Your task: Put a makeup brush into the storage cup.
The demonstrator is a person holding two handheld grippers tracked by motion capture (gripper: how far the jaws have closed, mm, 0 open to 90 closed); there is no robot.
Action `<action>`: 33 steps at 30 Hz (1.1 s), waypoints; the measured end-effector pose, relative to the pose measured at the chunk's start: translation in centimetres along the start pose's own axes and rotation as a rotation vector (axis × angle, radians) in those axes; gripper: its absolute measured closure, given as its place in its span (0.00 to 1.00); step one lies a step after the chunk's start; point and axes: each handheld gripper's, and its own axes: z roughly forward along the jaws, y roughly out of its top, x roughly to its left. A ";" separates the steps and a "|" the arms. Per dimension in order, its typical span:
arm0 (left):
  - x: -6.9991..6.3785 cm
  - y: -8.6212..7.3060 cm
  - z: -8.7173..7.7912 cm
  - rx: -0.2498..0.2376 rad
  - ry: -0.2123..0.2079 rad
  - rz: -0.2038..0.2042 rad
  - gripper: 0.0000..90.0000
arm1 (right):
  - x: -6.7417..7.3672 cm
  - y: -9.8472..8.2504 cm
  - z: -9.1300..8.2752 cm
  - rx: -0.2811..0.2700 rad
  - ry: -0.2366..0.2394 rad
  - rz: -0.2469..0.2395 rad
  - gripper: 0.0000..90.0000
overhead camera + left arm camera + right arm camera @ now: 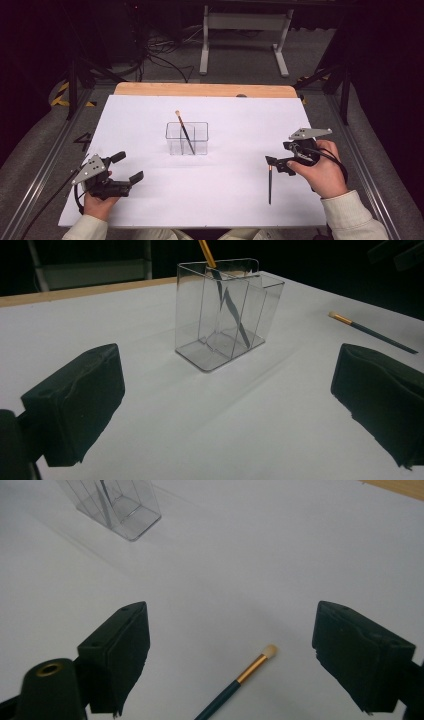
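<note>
White paper covers the table [150, 115], with a strip of bare wood along its far edge and a dark room beyond. Near the middle stands a clear plastic organizer [187, 138] with upright compartments. One brush [184, 131] already leans inside it, bristle end up and poking above the rim.

A second brush, the loose brush [270, 185], lies flat on the paper well to the right of the organizer and nearer the person. The right gripper [278, 164] hovers just above its far end, jaws spread wide apart and holding nothing. From the right gripper view, the pale bristle tip and gold ferrule [256, 664] sit between the open jaws, not yet touched.

The left gripper [127, 167] rests to the left of the organizer, nearer the person, its jaws also wide apart and empty, pointed toward the organizer.

The step in hand appears to be picking up the loose brush. The next move likely calls for lowering the right gripper so its jaws straddle the thin handle, closing firmly, then carrying it over to a compartment of the organizer.
</note>
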 end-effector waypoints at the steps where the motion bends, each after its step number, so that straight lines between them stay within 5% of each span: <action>1: 0.0 0.0 0.0 0.001 0.000 0.000 0.02 | 0.0 0.0 0.1 0.009 -0.002 -0.003 0.18; 12: 0.0 0.0 0.0 0.001 -0.001 0.000 0.02 | 0.1 -0.1 1.2 0.115 -0.011 0.003 0.20; 33: 0.0 0.0 0.0 0.004 -0.005 0.001 0.02 | 0.3 -0.2 2.8 0.226 -0.017 -0.033 0.19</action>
